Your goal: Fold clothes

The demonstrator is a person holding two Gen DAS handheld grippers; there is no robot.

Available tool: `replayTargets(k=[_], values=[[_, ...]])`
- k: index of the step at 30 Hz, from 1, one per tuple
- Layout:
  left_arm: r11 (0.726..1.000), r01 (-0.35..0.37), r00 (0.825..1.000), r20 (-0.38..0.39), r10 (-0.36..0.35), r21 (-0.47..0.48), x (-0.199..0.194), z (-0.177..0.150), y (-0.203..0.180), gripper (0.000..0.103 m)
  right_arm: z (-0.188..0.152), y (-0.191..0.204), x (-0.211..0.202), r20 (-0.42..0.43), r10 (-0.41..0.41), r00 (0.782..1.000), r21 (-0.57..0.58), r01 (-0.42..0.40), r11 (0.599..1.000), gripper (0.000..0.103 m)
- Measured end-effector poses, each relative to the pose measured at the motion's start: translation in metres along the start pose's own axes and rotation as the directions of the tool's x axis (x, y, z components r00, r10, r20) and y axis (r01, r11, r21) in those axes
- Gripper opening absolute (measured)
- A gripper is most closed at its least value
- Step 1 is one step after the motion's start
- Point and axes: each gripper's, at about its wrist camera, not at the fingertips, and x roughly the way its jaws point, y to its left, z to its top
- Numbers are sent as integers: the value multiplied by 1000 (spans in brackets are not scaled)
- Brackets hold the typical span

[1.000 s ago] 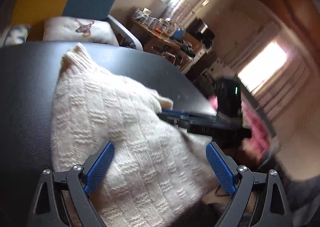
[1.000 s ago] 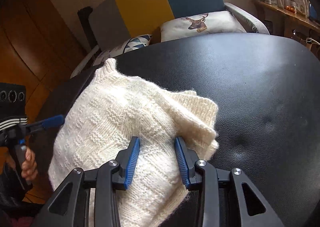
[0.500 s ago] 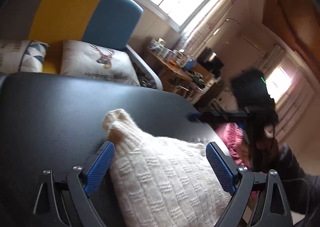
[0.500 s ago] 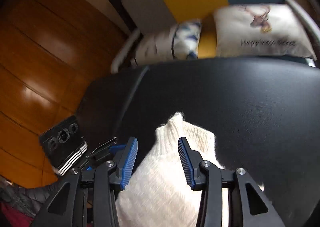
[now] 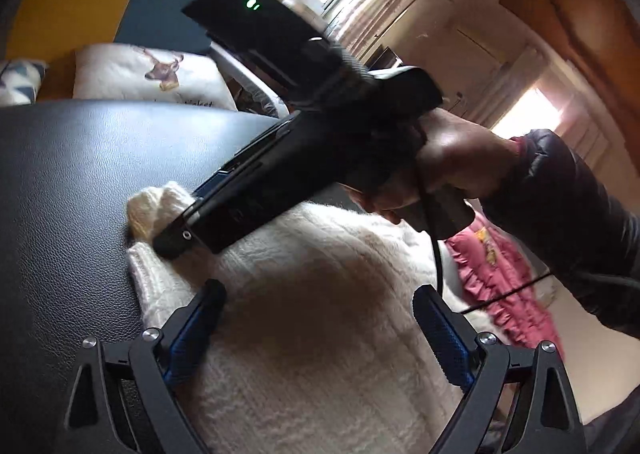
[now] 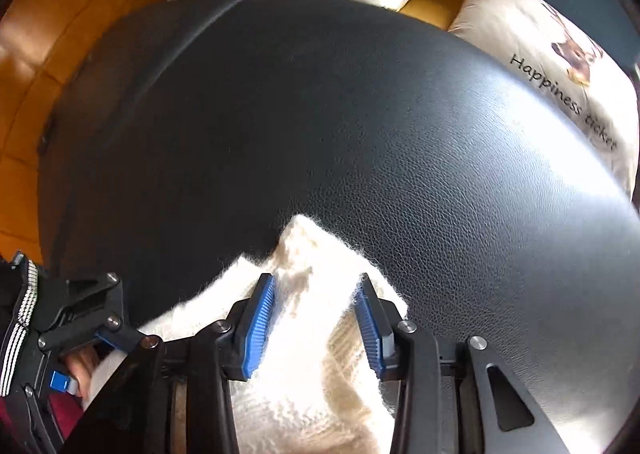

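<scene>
Your right gripper (image 6: 318, 324) points steeply down, jaws partway open and closing around the cream knit sweater (image 6: 304, 354), its far corner between the pads; firm pinch not confirmed. Your left gripper (image 5: 318, 338) is wide open, straddling the knit, holding nothing. Sweater lies bunched at the near edge of the black table (image 6: 360, 125); I'd say folding is midway, final folds left

A white cushion (image 6: 560, 65) with a deer picture sits just past the far edge of the black leather top (image 6: 360, 133). Black slanted letters on it say "Happiness ticket". From the left wrist view the same cushion (image 5: 152, 73) shows only the end of a word, too cut off to read. I see no other words.
</scene>
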Motion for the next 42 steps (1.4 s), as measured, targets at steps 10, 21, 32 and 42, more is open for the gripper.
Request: replayTargets(k=[10, 21, 32, 42], values=[[980, 47, 997, 68, -35, -192, -35, 15, 17, 95, -30, -10, -65, 221, 31, 975, 146, -65, 987, 39], [910, -33, 996, 58, 63, -414, -60, 13, 40, 95, -107, 4, -122, 279, 117, 953, 177, -170, 969, 39], [865, -45, 998, -57, 19, -499, -37, -32, 49, 102, -346, -58, -118, 655, 164, 737, 536, -607, 586, 87], [860, -175, 976, -198, 88, -480, -7, -16, 41, 103, -316, -59, -67, 684, 266, 679, 496, -700, 514, 87]])
